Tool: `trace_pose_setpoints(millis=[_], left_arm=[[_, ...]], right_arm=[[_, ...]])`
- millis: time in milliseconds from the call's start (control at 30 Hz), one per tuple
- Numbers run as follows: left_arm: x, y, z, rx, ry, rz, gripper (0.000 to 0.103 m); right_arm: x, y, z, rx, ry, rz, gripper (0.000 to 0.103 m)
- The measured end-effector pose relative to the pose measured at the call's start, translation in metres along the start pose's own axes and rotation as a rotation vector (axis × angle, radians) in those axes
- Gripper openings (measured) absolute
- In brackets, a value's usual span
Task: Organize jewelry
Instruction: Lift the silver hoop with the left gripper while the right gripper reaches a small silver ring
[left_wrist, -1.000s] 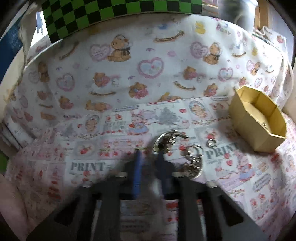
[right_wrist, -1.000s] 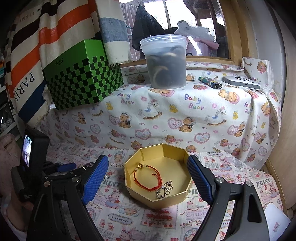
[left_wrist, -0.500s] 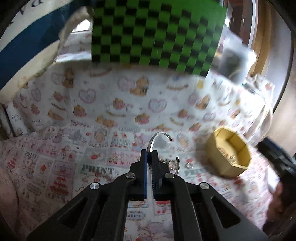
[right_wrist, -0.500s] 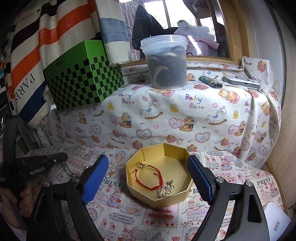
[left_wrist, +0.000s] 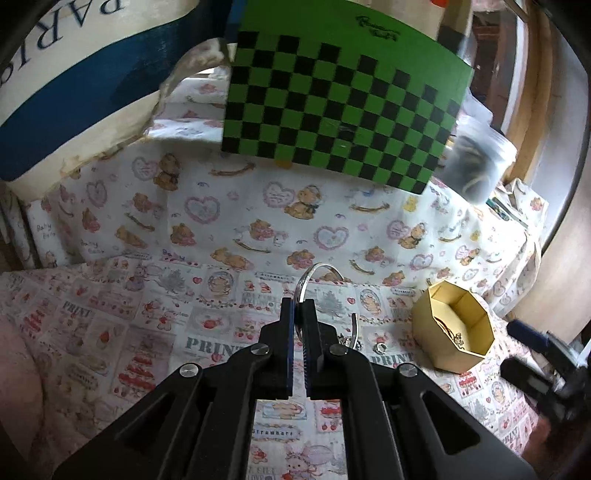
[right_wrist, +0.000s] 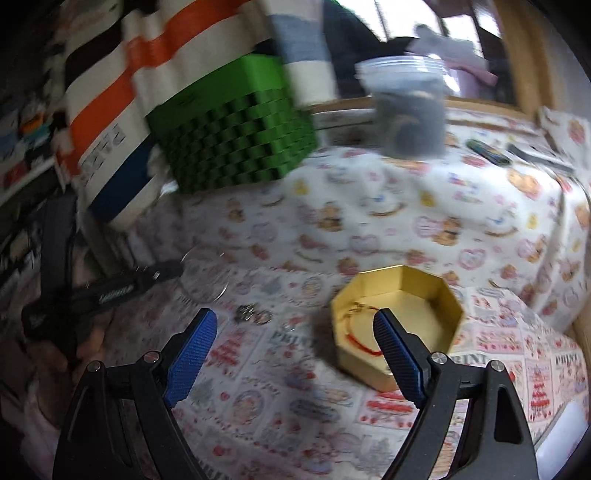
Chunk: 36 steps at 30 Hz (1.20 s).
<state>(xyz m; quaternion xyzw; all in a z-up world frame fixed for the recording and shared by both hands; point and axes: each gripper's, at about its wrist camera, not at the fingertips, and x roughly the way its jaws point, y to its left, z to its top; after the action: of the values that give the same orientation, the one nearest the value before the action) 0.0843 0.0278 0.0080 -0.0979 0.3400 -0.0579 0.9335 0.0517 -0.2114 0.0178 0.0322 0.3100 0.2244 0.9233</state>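
The left gripper (left_wrist: 299, 306) has its fingers (left_wrist: 286, 325) pressed nearly together on a thin silver bangle (left_wrist: 314, 273), an open curved band that rises above the fingertips and arcs to the right, clear of the printed cloth (left_wrist: 110, 332) covering the desk. The yellow octagonal box (left_wrist: 452, 325) sits on the cloth to the right of the bangle, well apart from it. Between the held bangle and the box, a small cluster of silver jewelry (left_wrist: 351, 338) and a small ring (left_wrist: 379, 346) lie on the cloth.

The right gripper (right_wrist: 295, 350) hovers with its blue-padded fingers (right_wrist: 190, 356) spread wide and nothing between them, just left of the box (right_wrist: 436, 295). Inside the box a red cord bracelet (right_wrist: 360, 338) lies against the near wall. A green checkered box (right_wrist: 236, 147) stands behind the yellow one, on the raised, cloth-draped ledge.
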Motion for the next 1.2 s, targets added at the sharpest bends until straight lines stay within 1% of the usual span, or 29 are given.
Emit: trace_pose_setpoints(millis=[33,100,233,300,367,433,567,633,667,867,900,967,1100,1167,1200], left_arm=[[0.0,0.002,0.0,-0.007,0.001,0.001,0.003],[0.001,0.005,0.0,-0.015,0.0,0.007,0.003],[-0.001,0.008,0.001,-0.021,-0.001,0.003,0.003],[-0.001,0.008,0.001,-0.022,-0.002,0.0,0.003],[-0.001,0.008,0.001,-0.017,-0.003,0.011,0.003],[-0.001,0.007,0.001,-0.01,-0.006,0.026,0.003],[-0.001,0.008,0.001,-0.018,-0.003,0.029,0.003],[-0.001,0.009,0.001,-0.019,-0.003,0.036,0.003],[0.0,0.009,0.0,-0.02,-0.003,0.041,0.003],[0.0,0.01,0.001,-0.018,-0.009,0.054,0.003],[0.0,0.01,0.001,-0.017,-0.011,0.057,0.003],[-0.001,0.009,0.001,-0.017,-0.014,0.051,0.003],[-0.005,0.007,0.001,-0.016,-0.024,0.049,0.003],[-0.006,0.007,0.001,-0.019,-0.028,0.045,0.003],[-0.007,0.007,0.001,-0.02,-0.03,0.045,0.003]], right_arm=[[0.006,0.004,0.001,0.002,0.021,0.01,0.083],[0.017,0.012,0.002,0.001,0.065,0.014,0.075],[0.036,0.027,0.005,-0.036,0.114,-0.01,0.066],[0.048,0.031,0.005,-0.043,0.158,-0.025,0.056],[0.06,0.033,0.006,-0.04,0.215,-0.041,0.05],[0.067,0.033,0.006,-0.039,0.236,-0.047,0.048],[0.081,0.032,0.007,-0.033,0.262,-0.07,0.04],[0.09,0.029,0.009,-0.026,0.281,-0.078,0.039],[0.095,0.029,0.008,-0.029,0.289,-0.083,0.037],[0.121,0.032,0.003,-0.078,0.338,-0.147,0.03],[0.126,0.032,0.002,-0.092,0.343,-0.172,0.028],[0.13,0.034,0.0,-0.123,0.33,-0.22,0.026],[0.138,0.031,-0.001,-0.111,0.34,-0.218,0.025],[0.141,0.034,-0.002,-0.13,0.332,-0.24,0.023],[0.142,0.035,-0.002,-0.134,0.332,-0.242,0.02]])
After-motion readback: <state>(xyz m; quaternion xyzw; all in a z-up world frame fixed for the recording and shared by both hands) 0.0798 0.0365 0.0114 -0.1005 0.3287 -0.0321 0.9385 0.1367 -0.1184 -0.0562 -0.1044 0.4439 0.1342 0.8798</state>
